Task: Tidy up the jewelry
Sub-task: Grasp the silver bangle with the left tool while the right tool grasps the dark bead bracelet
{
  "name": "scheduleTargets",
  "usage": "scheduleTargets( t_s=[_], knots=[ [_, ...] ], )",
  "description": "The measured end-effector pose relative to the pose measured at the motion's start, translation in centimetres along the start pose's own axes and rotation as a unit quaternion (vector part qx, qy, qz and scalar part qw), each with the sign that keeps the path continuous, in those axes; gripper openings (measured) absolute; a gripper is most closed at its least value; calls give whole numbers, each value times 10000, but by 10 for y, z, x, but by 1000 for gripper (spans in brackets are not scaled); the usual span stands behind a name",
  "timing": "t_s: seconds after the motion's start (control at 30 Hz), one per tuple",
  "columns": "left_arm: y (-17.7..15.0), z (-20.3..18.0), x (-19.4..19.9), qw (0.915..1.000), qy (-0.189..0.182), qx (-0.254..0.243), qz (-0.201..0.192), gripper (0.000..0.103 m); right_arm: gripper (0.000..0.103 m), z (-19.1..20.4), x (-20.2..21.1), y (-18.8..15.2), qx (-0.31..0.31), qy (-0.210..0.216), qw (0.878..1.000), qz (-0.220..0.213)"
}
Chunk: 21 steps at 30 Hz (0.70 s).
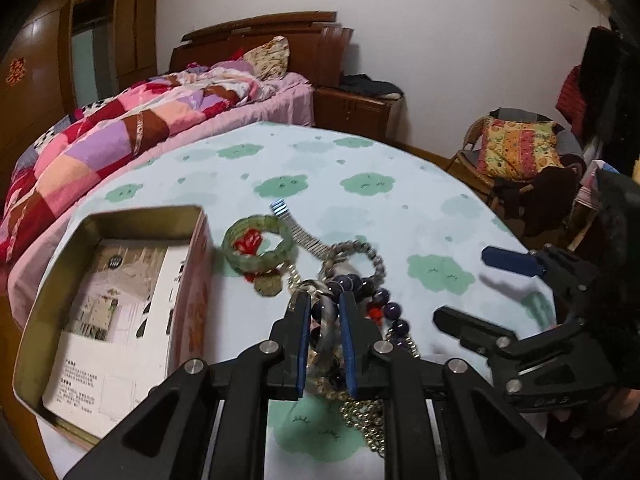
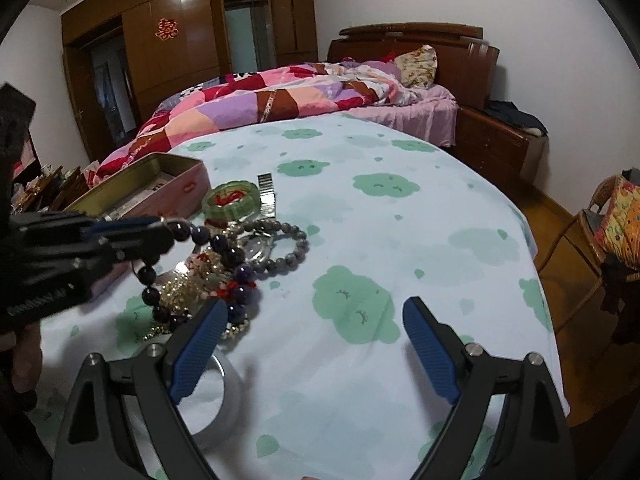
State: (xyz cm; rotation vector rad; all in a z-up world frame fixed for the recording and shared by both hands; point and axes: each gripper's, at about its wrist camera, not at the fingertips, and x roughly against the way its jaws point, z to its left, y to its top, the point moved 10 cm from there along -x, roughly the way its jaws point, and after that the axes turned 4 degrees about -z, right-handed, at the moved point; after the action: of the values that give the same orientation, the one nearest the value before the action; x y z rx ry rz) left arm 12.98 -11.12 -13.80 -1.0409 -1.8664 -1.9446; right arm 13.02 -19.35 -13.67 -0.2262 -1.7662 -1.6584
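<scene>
Left wrist view shows my left claw (image 1: 325,304) clamped on the dark bead strand (image 1: 374,300), limp and snag-prone atop the jewelry pile (image 2: 224,264) on the tabletop (image 2: 400,240), right claw (image 2: 316,312) spread empty, tin (image 1: 120,280) beyond.

We count: 1 tin box (image 1: 120,304), 1 green bangle (image 1: 260,249), 1 grey bead bracelet (image 2: 286,250), 1 dark-purple bead strand (image 2: 224,256), 1 metal watch band (image 2: 267,196), 2 grippers.
</scene>
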Motion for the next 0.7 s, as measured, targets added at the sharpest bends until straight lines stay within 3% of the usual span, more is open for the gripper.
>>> scheduleTargets(
  t_s=[0.2, 0.57, 0.7],
  knots=[
    [-3, -4, 4, 9994, -333, 119, -39, 14, 91, 6, -6, 3, 125, 6, 9999, 46],
    [-15, -9, -1, 9994, -331, -9, 137, 14, 89, 15, -8, 1, 262, 46, 9996, 92],
    [-21, -3, -3, 9995, -220, 45, 229, 3, 89, 18, -11, -1, 301, 77, 9994, 154]
  ],
)
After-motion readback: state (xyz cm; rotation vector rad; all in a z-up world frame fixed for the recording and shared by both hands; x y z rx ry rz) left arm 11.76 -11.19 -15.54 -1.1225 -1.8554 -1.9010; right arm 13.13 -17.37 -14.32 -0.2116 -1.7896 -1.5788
